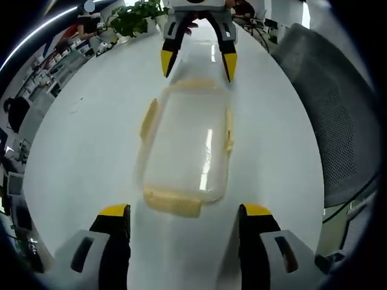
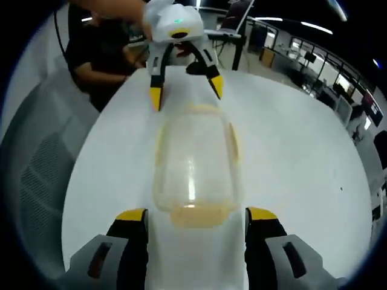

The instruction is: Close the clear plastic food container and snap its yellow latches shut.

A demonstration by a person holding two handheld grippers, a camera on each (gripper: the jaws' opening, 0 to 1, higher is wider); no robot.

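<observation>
Food container: lying lid-on on the white table, long axis running 12-to-6 between your left tongs and right tongs, both gaping wide, holding nothing.

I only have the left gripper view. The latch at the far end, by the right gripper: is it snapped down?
Observer: It doesn't look so. In the right gripper view that latch sticks out flat from the container's end, between the right gripper's open jaws.
Operator: And how does my own gripper sit from that side?
Observer: The left gripper is open, with its yellow tips just past the container's other end, one to each side.
Operator: Anyone near it?
Observer: A person in dark clothes is at the table's edge beside it.
</observation>
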